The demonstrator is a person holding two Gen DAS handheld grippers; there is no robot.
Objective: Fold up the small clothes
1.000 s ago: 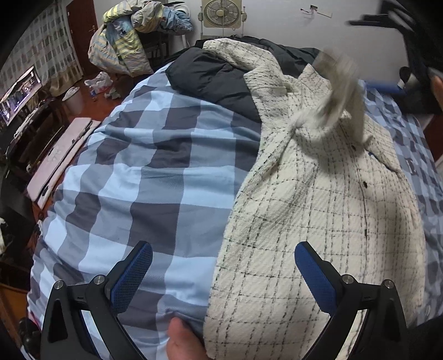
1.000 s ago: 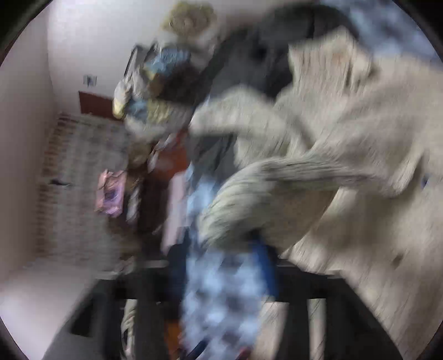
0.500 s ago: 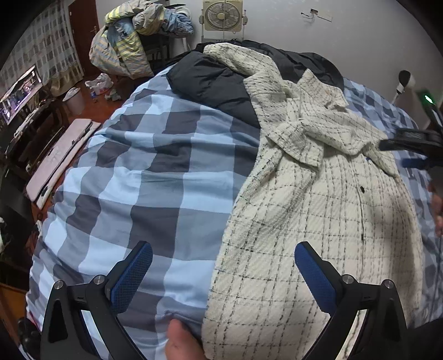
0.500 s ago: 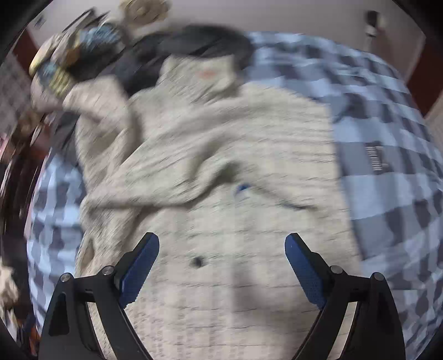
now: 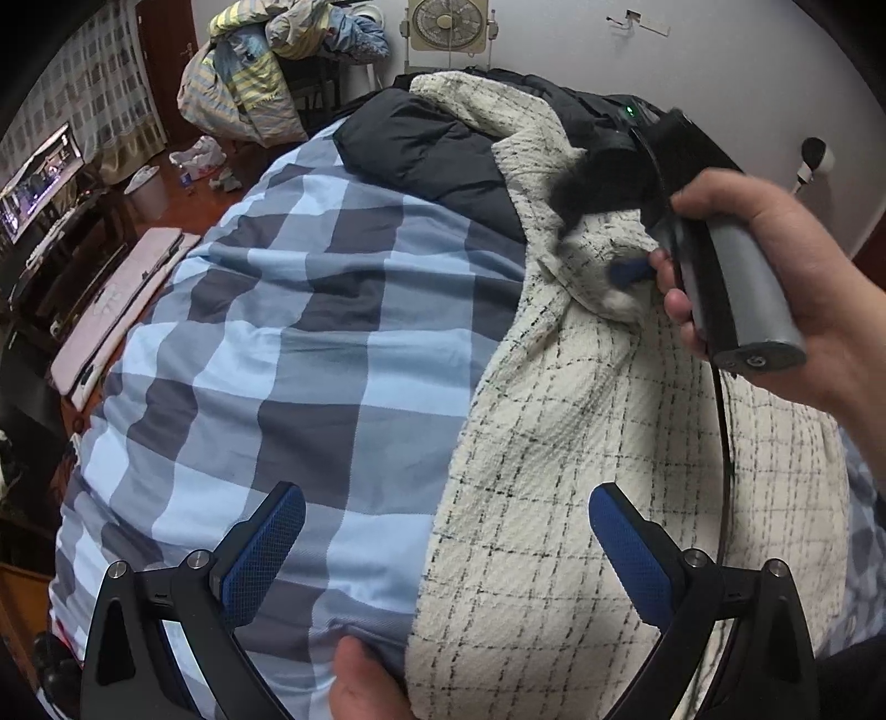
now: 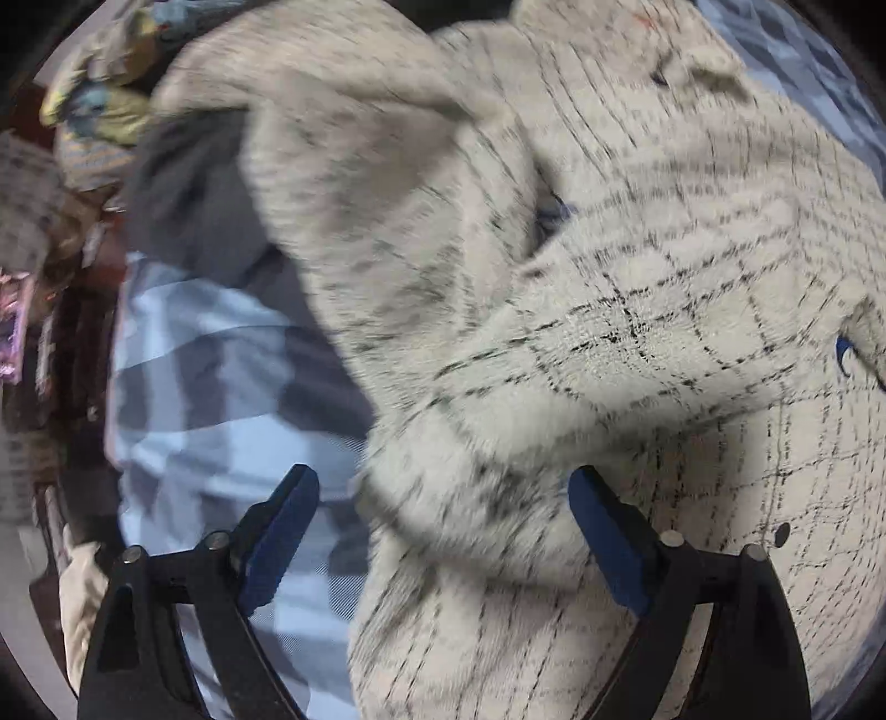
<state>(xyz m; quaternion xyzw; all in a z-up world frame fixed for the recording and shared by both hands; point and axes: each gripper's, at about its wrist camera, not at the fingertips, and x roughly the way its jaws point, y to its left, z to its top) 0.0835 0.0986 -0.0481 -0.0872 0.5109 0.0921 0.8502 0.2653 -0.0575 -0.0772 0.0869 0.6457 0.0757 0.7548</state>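
Observation:
A cream jacket with thin black checks (image 5: pixel 581 454) lies on the blue and grey checked bedcover (image 5: pixel 288 343). My left gripper (image 5: pixel 446 545) is open and empty, low over the jacket's left hem. A bare thumb (image 5: pixel 360 684) pins the hem below it. My right gripper (image 6: pixel 443 531) is open, close above the folded-in sleeve (image 6: pixel 526 399). In the left wrist view the hand-held right gripper (image 5: pixel 631 271) sits at the sleeve near the collar.
A black padded coat (image 5: pixel 432 149) lies at the far end of the bed, under the jacket's top. A heap of clothes (image 5: pixel 266 66) and a fan (image 5: pixel 446 25) stand by the far wall. A desk with a screen (image 5: pixel 39 177) is on the left.
The right gripper let go of the sleeve, swung out to the right, then came back in over the folded sleeve near the collar. The left gripper has stayed put.

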